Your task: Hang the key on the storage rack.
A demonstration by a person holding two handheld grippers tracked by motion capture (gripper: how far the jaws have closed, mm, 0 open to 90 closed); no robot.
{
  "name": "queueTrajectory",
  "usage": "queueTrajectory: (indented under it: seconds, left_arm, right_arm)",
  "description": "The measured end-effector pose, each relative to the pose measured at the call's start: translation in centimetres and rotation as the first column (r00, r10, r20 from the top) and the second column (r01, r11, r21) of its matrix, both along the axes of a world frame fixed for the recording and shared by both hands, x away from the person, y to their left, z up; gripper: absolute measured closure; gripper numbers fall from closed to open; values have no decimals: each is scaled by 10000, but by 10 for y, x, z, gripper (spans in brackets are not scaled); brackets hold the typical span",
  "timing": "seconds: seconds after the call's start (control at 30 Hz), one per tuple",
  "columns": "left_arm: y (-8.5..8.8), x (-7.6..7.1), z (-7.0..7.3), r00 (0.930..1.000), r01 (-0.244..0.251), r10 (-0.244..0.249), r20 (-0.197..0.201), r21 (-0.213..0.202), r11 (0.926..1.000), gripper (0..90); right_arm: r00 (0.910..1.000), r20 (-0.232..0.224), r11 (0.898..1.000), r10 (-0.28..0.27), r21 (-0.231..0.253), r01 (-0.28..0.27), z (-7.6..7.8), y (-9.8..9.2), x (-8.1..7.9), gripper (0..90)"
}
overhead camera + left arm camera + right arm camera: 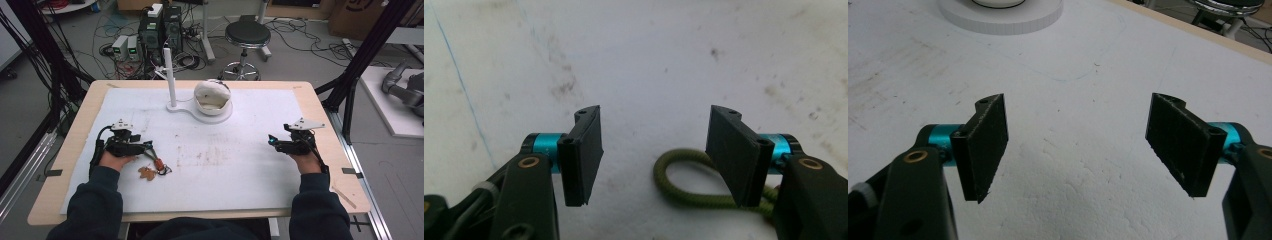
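Observation:
An olive-green cord loop (658, 172) lies on the white mat, low between the jaws of my left gripper (654, 150) and running behind the right-hand jaw. The pads stand apart and do not press on it. In the high view this left gripper (150, 147) rests at the mat's left, its tips over a small keyring with an orange clip (159, 164) and a brown flat charm (146, 173). My right gripper (271, 141) lies at the mat's right. Its jaws (1078, 145) are wide apart over bare mat.
A white foam mat (240, 175) covers the wooden table. At the back middle stands a white upright post (169, 75) on a base, joined to a round white disc (998, 17) that carries a white bowl-like shell (212, 96). A stool and cables are beyond the table.

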State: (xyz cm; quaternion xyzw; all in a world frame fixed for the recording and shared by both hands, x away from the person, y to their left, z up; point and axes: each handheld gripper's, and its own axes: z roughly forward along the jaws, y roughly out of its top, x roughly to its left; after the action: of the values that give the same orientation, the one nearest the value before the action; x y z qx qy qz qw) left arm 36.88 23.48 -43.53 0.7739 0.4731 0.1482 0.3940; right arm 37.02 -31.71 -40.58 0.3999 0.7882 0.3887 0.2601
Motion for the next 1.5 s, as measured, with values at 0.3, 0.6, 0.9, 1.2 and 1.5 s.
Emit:
queueTrajectory:
  seconds: [0.3, 0.6, 0.9, 1.2, 1.5]
  left_arm:
    - [6, -4, 0, 9977, 614, -601, -324, 396, 9973, 474]
    - [-8, -6, -2, 9901, 1404, -1386, -230, 1831, 9730, 753]
    - [-8, -6, 8, 9891, 1174, -1297, 704, 1566, 9807, 836]
    - [8, -14, 34, 9609, 845, -459, 2730, -1311, 9878, 842]
    - [7, -24, 55, 9108, 960, -112, 4127, -1853, 9780, 843]
  right_arm:
    - [10000, -69, 10000, 22, -29, -22, 0, 1, -1, 255]
    - [9999, -121, 10000, -11, -66, 11, -1, 0, -1, 255]
    - [9999, -117, 9999, -27, -111, 26, -1, 0, -1, 257]
    - [9999, -136, 10000, -75, -43, 74, -1, -2, -2, 258]
    - [10000, -20, 10000, -64, 8, 64, -1, -3, -3, 258]
